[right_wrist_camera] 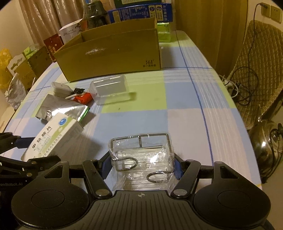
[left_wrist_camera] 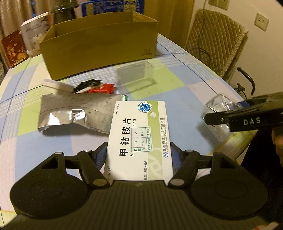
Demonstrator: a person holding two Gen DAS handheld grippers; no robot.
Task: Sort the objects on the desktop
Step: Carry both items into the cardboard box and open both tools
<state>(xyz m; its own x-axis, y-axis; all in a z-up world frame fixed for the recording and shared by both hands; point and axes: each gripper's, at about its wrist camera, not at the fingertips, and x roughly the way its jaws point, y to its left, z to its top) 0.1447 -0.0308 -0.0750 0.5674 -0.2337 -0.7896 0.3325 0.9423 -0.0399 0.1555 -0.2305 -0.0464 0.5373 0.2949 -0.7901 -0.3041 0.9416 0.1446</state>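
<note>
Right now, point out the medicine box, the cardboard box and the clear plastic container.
medicine box point(left_wrist_camera: 139, 139): left wrist view, middle of its printed top face.
cardboard box point(right_wrist_camera: 113, 56): right wrist view, front wall.
clear plastic container point(right_wrist_camera: 110, 87): right wrist view, top face.

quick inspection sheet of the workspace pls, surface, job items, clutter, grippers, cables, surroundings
surface: checked tablecloth, no spills seen
job's things: medicine box in left gripper; wrapped wire rack in right gripper; open cardboard box at the back
clutter: foil pouch, red packet, clear plastic box, white case, black cord, all in front of the cardboard box
grippers: both shut on their items
cables: wires draped over the chair
surroundings: cartons behind the table, curtains
</note>
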